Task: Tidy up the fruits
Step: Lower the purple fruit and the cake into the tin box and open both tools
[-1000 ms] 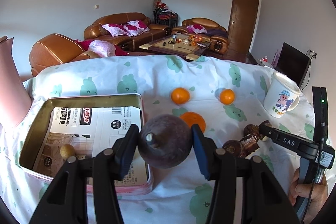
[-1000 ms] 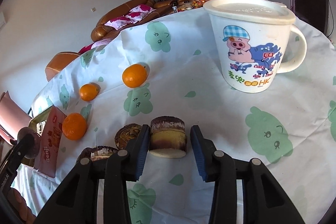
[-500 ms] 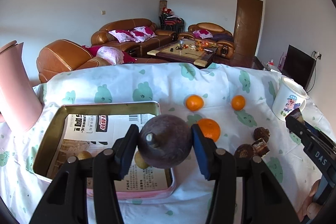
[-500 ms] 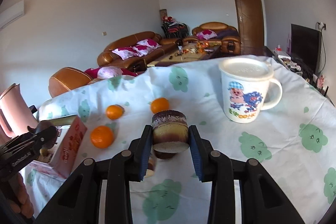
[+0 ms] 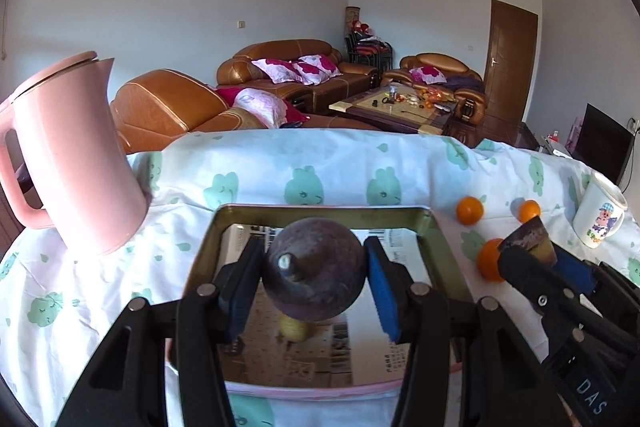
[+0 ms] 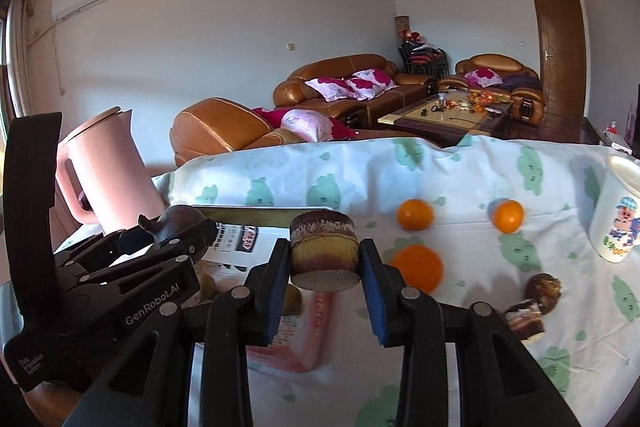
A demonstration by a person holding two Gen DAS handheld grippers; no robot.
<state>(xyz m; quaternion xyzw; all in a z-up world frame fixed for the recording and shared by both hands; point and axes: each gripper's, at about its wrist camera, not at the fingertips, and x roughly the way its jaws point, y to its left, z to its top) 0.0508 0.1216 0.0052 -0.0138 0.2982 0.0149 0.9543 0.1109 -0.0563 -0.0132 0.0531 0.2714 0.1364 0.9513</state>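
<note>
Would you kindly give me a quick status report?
Left hand-held gripper shut on dark round fruit over tray. Right hand-held gripper shut on cake piece. Nothing blocking.

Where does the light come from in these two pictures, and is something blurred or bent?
Left wrist view: sunlight falls from the left; the oranges cast shadows rightward, and the table edge bows from fisheye distortion. Right wrist view: dark corners, and the tray is slightly soft.

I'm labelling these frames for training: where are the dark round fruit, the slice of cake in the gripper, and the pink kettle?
dark round fruit (image 5: 316,269), left wrist view, centre of its skin.
slice of cake (image 6: 323,251), right wrist view, its yellow side.
pink kettle (image 5: 72,163), left wrist view, middle of its body.
</note>
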